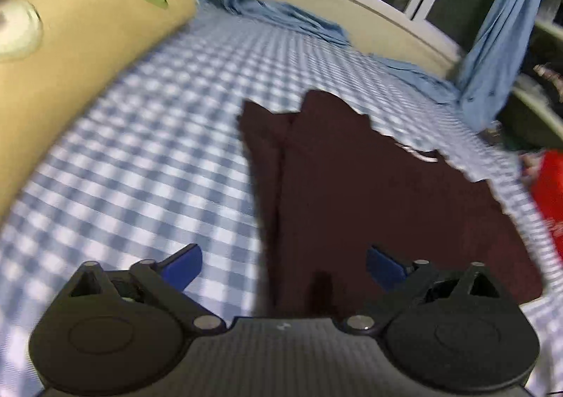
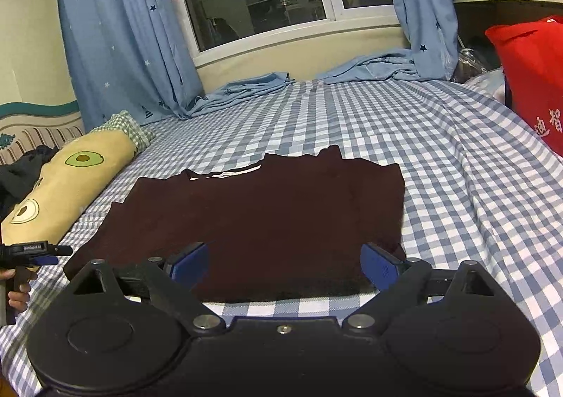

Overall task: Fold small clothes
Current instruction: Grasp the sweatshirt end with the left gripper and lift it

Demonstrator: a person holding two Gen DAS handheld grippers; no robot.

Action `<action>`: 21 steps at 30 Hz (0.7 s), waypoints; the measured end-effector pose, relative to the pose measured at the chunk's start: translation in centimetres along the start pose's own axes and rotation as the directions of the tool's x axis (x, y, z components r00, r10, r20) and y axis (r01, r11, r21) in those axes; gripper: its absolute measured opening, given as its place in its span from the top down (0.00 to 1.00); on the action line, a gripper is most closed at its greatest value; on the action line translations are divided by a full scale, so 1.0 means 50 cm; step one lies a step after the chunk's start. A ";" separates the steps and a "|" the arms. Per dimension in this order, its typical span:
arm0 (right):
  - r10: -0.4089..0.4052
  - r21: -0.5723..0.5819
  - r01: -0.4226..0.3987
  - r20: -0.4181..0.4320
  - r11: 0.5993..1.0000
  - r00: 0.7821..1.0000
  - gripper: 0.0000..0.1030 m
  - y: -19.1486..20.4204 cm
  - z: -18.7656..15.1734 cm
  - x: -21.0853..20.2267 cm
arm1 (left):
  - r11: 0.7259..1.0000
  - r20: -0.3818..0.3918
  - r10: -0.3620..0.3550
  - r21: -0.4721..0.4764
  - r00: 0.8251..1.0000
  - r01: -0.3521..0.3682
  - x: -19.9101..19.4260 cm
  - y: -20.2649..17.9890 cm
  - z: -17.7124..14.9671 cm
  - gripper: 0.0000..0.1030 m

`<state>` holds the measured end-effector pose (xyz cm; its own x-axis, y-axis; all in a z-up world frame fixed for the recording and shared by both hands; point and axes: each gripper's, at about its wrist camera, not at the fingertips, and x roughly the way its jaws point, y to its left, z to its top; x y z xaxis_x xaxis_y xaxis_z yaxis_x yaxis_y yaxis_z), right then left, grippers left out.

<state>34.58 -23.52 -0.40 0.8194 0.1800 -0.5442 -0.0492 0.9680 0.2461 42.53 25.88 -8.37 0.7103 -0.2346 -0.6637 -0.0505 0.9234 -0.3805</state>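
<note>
Dark maroon shirt lying on checked bed; both grippers empty, fingers apart.

Right gripper [image 2: 283, 265] spread wide above near hem of the dark maroon shirt [image 2: 267, 217], nothing between its blue pads; shirt flat on the blue-checked bed sheet [image 2: 440, 151] just ahead; avocado-print pillow [image 2: 70, 182] far to its left; left gripper [image 1: 284, 263] likewise apart, shirt's edge ahead and to its right; view blurred; red bag [image 2: 531, 80] right.
</note>
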 end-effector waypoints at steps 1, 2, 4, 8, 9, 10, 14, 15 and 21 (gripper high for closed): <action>-0.001 0.000 0.001 0.000 1.000 1.000 0.09 0.002 0.002 0.003 | 0.999 -0.011 -0.040 -0.021 0.999 0.040 0.010 0.010 0.002 0.03; 0.000 0.000 0.000 -0.002 1.000 1.000 0.09 0.005 0.004 0.006 | 0.996 -0.030 -0.080 -0.045 0.996 0.078 0.022 0.021 0.004 0.04; 0.001 -0.006 -0.001 -0.004 1.000 1.000 0.09 0.012 0.007 0.011 | 0.981 -0.061 -0.160 -0.121 0.985 0.151 0.047 0.044 0.006 0.06; 0.013 -0.026 -0.013 -0.003 1.000 1.000 0.09 0.031 0.012 0.022 | 0.951 -0.044 -0.246 -0.202 0.968 0.233 0.082 0.059 0.010 0.06; 0.016 -0.030 -0.016 -0.002 0.999 1.000 0.09 0.036 0.012 0.025 | 0.945 -0.040 -0.261 -0.215 0.964 0.247 0.091 0.059 0.013 0.06; 0.017 -0.034 -0.017 0.000 0.999 1.000 0.09 0.040 0.013 0.027 | 0.940 -0.035 -0.271 -0.224 0.962 0.257 0.100 0.059 0.016 0.06; -0.001 -0.075 0.002 0.010 0.997 1.000 0.09 0.057 0.015 0.034 | 0.930 -0.031 -0.303 -0.229 0.953 0.288 0.140 0.048 0.033 0.07; -0.003 -0.086 0.004 0.011 0.996 1.000 0.09 0.061 0.015 0.035 | 0.928 -0.032 -0.310 -0.227 0.950 0.295 0.149 0.045 0.038 0.07; -0.013 -0.105 0.015 0.022 0.994 1.000 0.09 0.062 0.019 0.029 | 0.936 -0.052 -0.272 -0.247 0.961 0.252 0.177 0.033 0.062 0.32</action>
<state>36.15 -20.42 0.37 0.8324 0.1637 -0.5295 -0.0967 0.9836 0.1521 50.89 26.27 -12.86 0.6594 -0.4926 -0.5679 -0.0420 0.7301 -0.6820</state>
